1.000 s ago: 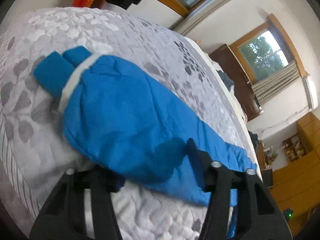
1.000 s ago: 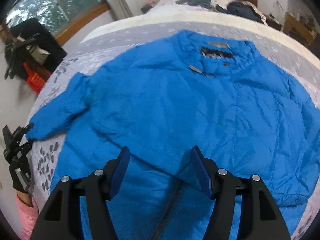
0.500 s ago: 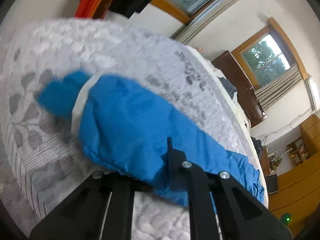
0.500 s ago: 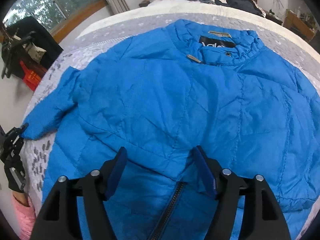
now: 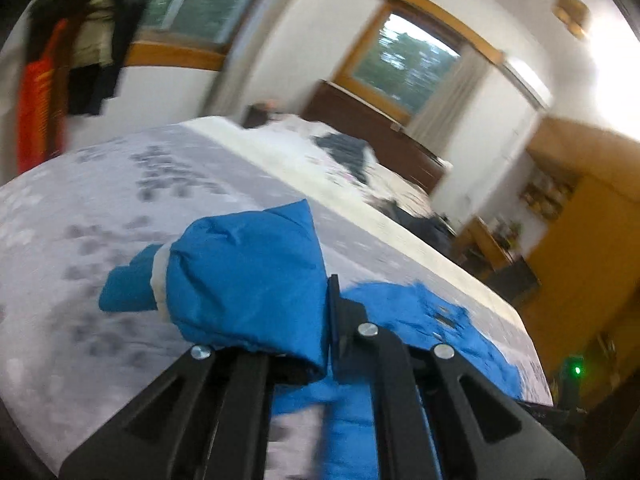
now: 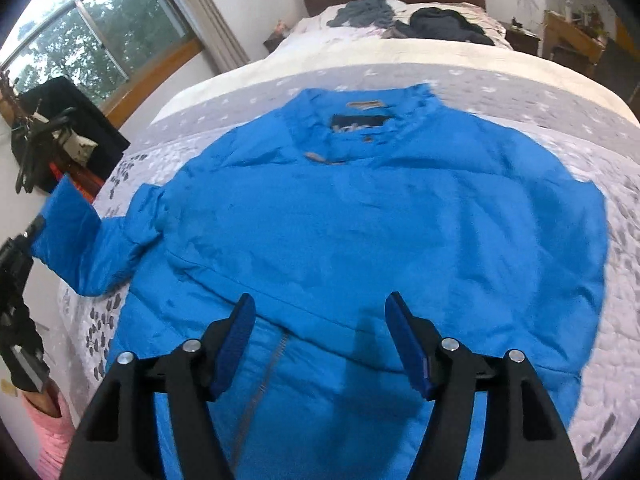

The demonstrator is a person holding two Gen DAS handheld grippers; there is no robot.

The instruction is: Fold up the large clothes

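One sleeve (image 5: pixel 244 280) being lifted in clamped left gripper (image 5: pixel 320 344) for folding over jacket (image 6: pixel 360 220), right gripper (image 6: pixel 320 336) hovering agape.

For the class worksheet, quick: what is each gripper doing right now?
Left gripper: shut on the puffy blue jacket sleeve.
Right gripper: open, empty, above the blue jacket body.

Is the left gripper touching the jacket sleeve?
Touching. In the left wrist view the left gripper has its jaws closed on a fold of the blue sleeve, which bunches up off the bedspread between them.
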